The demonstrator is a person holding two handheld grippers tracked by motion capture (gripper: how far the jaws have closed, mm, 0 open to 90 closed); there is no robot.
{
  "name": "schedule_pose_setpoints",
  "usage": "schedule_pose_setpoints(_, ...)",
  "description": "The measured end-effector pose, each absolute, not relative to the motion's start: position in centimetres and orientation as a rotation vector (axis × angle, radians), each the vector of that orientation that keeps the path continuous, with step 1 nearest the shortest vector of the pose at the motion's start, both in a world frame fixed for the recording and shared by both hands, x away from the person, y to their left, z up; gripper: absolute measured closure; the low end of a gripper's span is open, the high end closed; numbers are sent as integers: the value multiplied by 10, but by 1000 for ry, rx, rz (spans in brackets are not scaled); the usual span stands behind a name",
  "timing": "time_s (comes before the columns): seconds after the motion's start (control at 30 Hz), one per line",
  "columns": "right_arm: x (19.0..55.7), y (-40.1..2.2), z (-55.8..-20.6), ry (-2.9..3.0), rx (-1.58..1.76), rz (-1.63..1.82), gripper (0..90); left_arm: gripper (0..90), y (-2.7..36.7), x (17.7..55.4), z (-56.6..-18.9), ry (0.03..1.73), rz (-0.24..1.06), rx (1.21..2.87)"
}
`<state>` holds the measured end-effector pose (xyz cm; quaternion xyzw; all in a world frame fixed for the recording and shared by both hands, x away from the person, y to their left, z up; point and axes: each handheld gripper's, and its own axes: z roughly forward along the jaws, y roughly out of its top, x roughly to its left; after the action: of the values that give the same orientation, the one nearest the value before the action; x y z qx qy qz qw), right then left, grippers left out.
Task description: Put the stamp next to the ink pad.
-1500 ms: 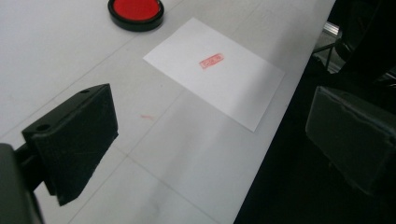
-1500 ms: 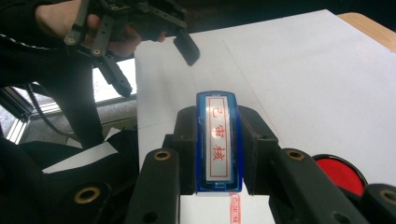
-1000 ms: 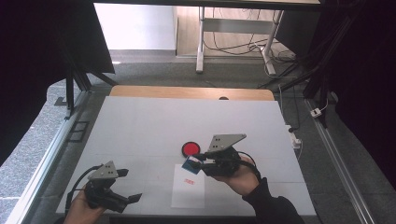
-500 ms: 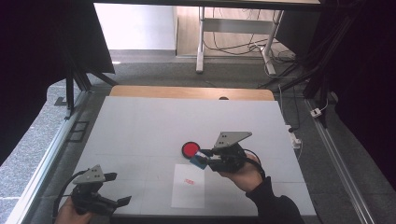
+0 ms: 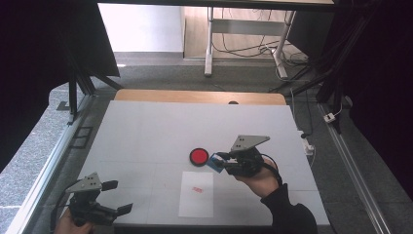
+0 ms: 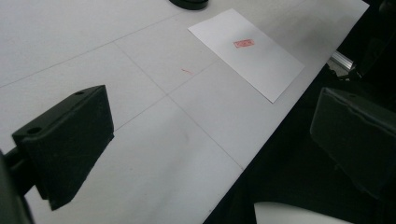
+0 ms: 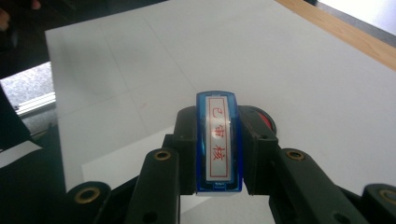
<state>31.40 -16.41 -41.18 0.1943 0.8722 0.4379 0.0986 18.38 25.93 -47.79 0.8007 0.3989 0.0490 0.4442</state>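
The right gripper point(image 5: 220, 161) reaches level, fingers clamped on a blue stamp point(image 7: 218, 140); the red ink pad point(image 5: 198, 156) sits seemingly just beyond. The left gripper point(image 5: 116, 197) hovers low, fingers apart.

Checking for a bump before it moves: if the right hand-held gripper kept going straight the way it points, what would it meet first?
Probably the red ink pad: the right hand-held gripper, clamping the blue stamp, points at it, close by. Depth is uncertain.
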Motion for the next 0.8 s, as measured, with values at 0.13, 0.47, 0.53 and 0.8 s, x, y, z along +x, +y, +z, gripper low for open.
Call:
schedule_pose_setpoints(0.13,318,-170,-415,2566,608,1264,704,0,259,184,-478,991,125,1991)
schedule_pose_setpoints(0.47,330,-189,-422,2525,698,1193,704,0,258,184,-478,993,124,1991)
schedule_pose_setpoints(0.53,333,-192,-424,2516,718,1185,704,0,258,184,-478,991,122,1997)
schedule_pose_setpoints(0.8,342,-205,-431,2485,782,1097,704,0,258,185,-478,994,121,2000)
